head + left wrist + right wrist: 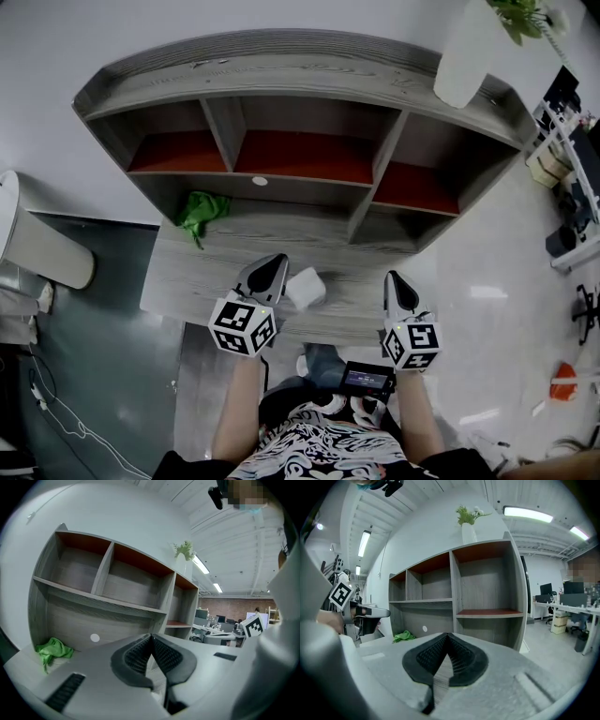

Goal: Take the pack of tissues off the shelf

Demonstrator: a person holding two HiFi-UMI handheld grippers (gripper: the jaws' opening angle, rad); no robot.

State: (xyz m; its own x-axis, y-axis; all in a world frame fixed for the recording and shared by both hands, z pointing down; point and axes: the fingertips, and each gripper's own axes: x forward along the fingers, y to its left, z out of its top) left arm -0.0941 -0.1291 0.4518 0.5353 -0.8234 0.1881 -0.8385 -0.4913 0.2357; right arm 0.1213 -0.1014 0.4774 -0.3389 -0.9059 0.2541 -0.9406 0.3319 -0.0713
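Plainly, both tongs are pressed together – the left gripper and the right gripper each have their ribbed pads meeting at the tips, with nothing pinched between them. The white pack of tissues lies on the grey wooden ledge at the foot of the shelf, between the two grippers and just beside the left one. A crumpled green cloth sits further left on that ledge – well apart from the pack. A white vase with greenery stands on the shelf's top board
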